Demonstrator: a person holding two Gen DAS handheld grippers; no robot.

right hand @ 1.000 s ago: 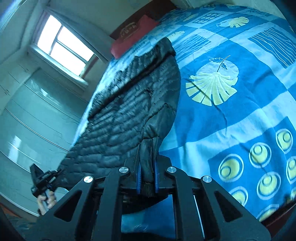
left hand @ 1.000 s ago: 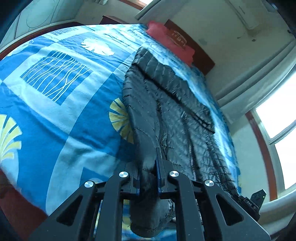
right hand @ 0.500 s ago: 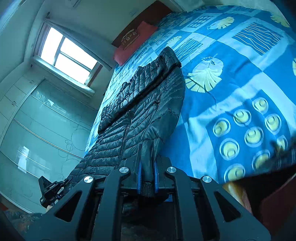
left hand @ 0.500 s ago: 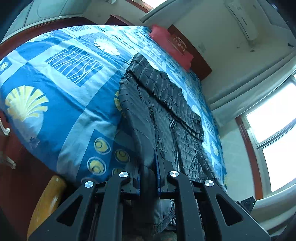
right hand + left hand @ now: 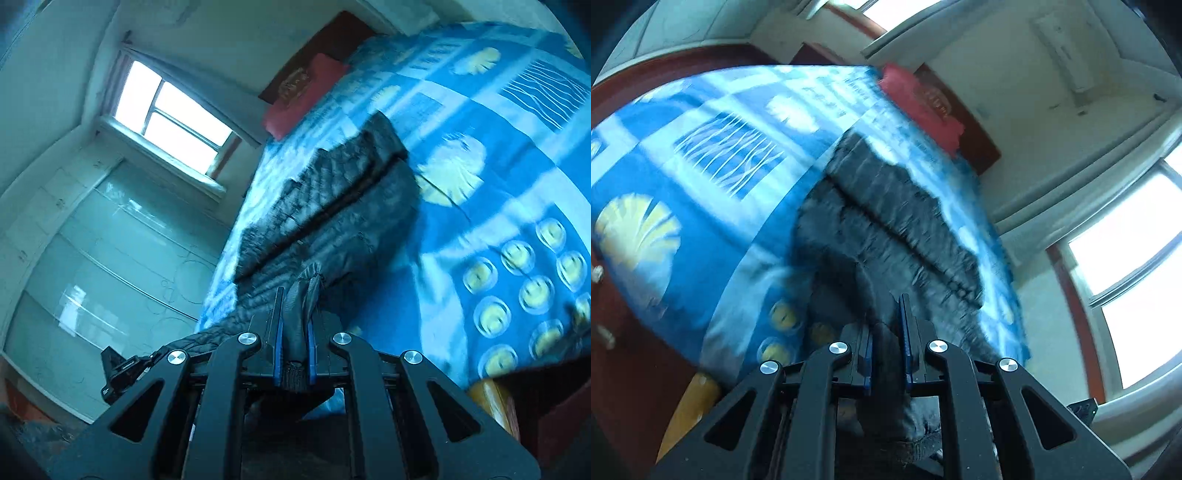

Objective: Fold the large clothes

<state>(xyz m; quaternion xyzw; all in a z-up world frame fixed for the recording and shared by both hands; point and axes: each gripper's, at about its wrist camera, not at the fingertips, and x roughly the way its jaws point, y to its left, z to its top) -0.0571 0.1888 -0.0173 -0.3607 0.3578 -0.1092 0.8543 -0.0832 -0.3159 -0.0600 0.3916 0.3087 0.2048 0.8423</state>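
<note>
Black quilted jacket lies lengthwise on the bed, its near hem pinched in both jaws: left gripper, right gripper. Slick fabric could slip from either pinch if one hand outruns the other. Since a second ago both hands have risen and the hem has lifted.

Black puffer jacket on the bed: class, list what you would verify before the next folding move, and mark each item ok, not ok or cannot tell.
1. Left tool shut on the black puffer jacket: ok.
2. Right tool shut on the jacket: ok.
3. Jacket's far end resting on the blue bedspread: ok.
4. Jacket clear of the red pillow: ok.
5. Fabric lying flat, no bunching: cannot tell, blurred.
</note>
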